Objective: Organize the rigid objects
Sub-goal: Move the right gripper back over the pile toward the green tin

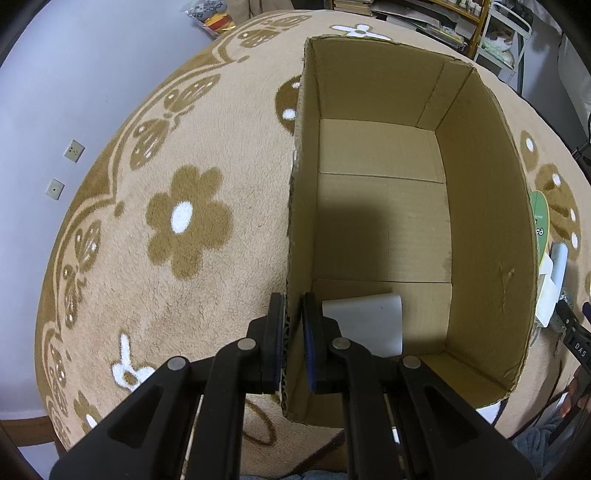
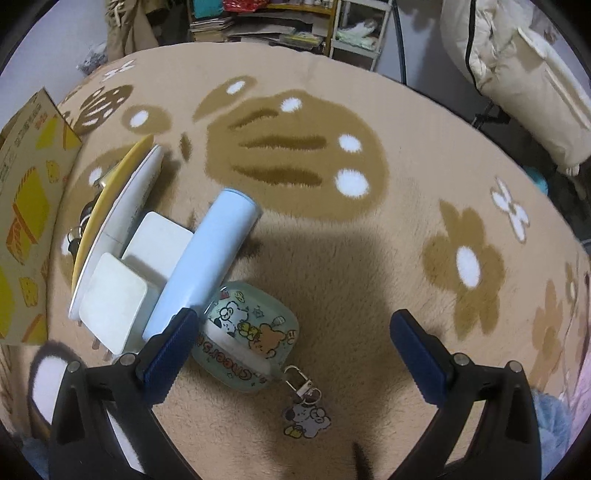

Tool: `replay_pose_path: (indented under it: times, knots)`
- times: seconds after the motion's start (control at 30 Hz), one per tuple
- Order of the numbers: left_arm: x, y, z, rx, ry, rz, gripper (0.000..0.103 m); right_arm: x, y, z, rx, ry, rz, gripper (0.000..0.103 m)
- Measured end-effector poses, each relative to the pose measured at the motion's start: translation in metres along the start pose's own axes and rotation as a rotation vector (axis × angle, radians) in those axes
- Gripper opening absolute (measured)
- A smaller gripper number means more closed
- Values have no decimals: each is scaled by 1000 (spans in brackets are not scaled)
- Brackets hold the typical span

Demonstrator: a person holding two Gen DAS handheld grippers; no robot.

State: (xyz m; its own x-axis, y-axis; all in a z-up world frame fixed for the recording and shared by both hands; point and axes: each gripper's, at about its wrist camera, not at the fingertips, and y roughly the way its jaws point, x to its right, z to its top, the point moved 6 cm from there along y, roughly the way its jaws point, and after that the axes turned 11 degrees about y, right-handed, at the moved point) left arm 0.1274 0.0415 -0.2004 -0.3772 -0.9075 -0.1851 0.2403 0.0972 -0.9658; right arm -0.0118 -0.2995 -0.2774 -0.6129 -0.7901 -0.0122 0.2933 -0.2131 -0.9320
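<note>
My left gripper [image 1: 293, 306] pinches the near left wall of the cardboard box [image 1: 487, 206], one finger outside, one inside; a white card [image 1: 364, 321] lies on the box floor just right of the inner finger. My right gripper [image 2: 291, 328] is spread wide above the carpet [image 2: 369, 258]. Between its fingers, toward the left one, lies the cartoon-printed case [image 2: 245, 332]; the pale blue cylinder [image 2: 207, 258] leans ahead-left, white blocks [image 2: 114, 299] beyond it.

A beige carpet [image 1: 229, 155] patterned with brown flowers and butterflies is spread over the floor. Two wall sockets [image 1: 74, 150] are set in the pale wall [image 1: 74, 74]. Cluttered shelves [image 2: 258, 22] are seen beyond the carpet, and a cream padded bag [image 2: 524, 81] lies at the right.
</note>
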Motion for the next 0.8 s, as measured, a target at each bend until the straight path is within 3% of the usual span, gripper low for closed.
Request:
replay_pose_path:
  times: [0.37,0.57,0.7,0.8]
  knots:
    - [-1,0,0,-1,-2,-4,10,6,0,-8,-65,37,-9,103]
    - [-1,0,0,-1,3,2,10,5,-4,-8,-42,13,-35,103]
    - [-1,0,0,-1,-4,-2,10,4,-8,-9,-49,29,-14,95]
    - [-1,0,0,-2,-8,-5,10,0,-10,-10,-56,32,19,84]
